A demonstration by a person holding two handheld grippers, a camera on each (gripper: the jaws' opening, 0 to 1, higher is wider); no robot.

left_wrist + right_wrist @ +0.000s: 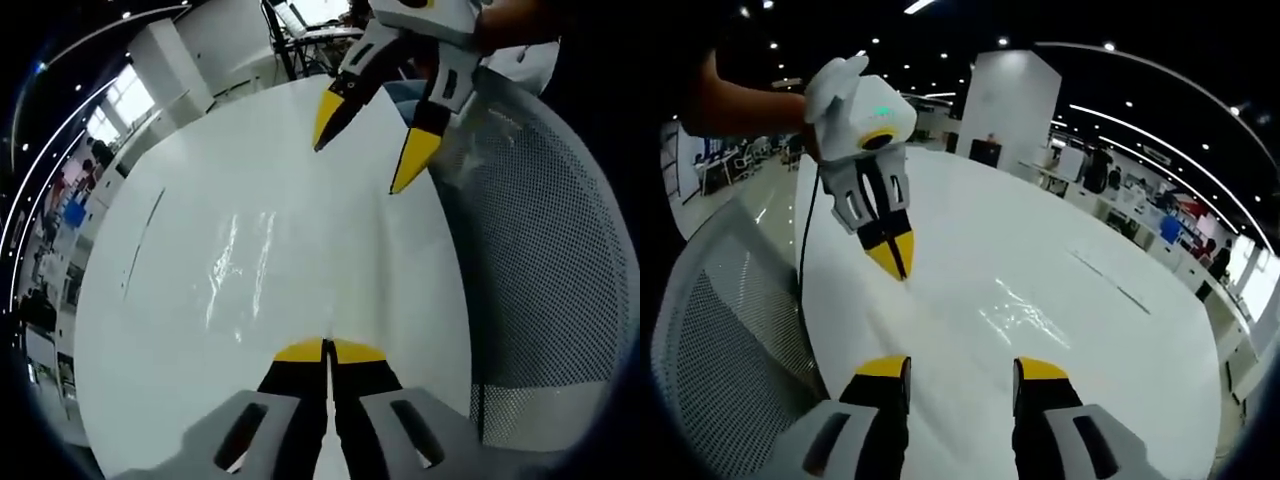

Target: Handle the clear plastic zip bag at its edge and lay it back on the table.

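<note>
Left gripper view: the clear zip bag lies flat on the tabletop. Left claw tips together; right claw, at one o'clock, spread apart.

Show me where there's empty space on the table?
Most of the white table is bare, especially beyond the flat clear plastic zip bag. It is crowded at the near edge by the grey mesh chair, where both grippers meet.

Wide bare white table is seen across the middle of the left gripper view, with open passage there. The clear zip bag lies flat at centre, posing no barrier. A mesh chair back crowds the right side. The right gripper is held above the table's upper part.
</note>
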